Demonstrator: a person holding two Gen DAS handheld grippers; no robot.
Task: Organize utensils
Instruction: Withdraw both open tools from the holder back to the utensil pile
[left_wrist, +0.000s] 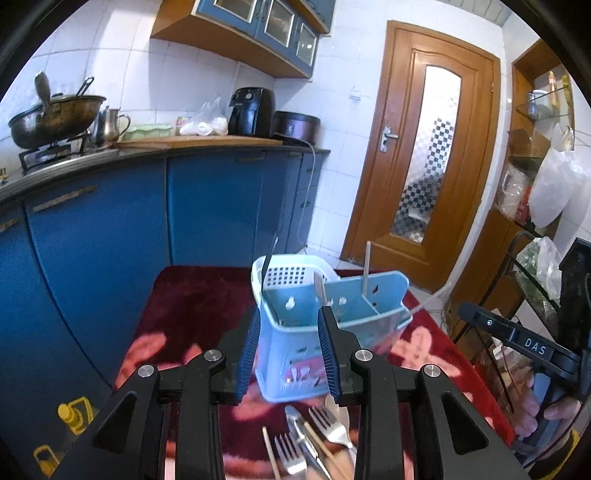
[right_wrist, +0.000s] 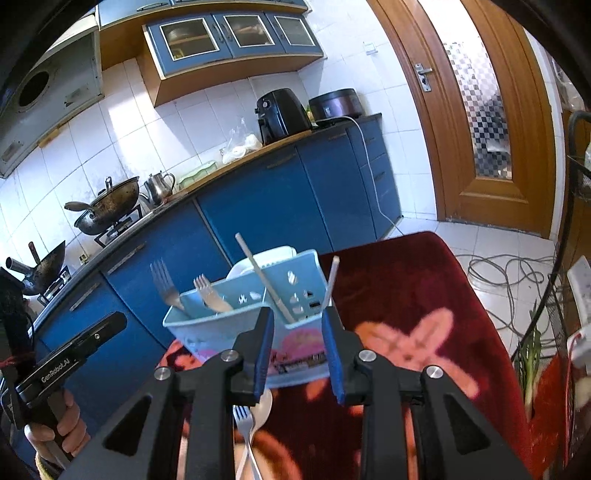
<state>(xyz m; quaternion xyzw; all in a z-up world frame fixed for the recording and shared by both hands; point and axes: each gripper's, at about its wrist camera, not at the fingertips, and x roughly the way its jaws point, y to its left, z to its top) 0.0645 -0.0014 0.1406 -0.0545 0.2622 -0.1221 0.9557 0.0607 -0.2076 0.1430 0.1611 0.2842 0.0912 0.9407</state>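
A light blue plastic utensil caddy (left_wrist: 295, 354) stands on the red patterned cloth (left_wrist: 184, 306). It holds a fork (left_wrist: 320, 290) and chopsticks (left_wrist: 366, 267). My left gripper (left_wrist: 290, 354) is open, its blue pads on either side of the caddy's near end. Loose forks (left_wrist: 328, 428), a spoon and chopsticks lie on the cloth just below it. In the right wrist view the caddy (right_wrist: 207, 332) holds two forks (right_wrist: 208, 291) and chopsticks (right_wrist: 264, 278). My right gripper (right_wrist: 297, 354) is open and empty in front of the caddy, above a fork and spoon (right_wrist: 255, 417).
Blue kitchen cabinets (left_wrist: 110, 240) with a stove, wok (left_wrist: 55, 118) and air fryer (left_wrist: 253, 110) stand behind the table. A wooden door (left_wrist: 432, 155) is at the right. A wire rack (left_wrist: 535, 280) with bags stands right of the table. Cables (right_wrist: 509, 273) lie on the floor.
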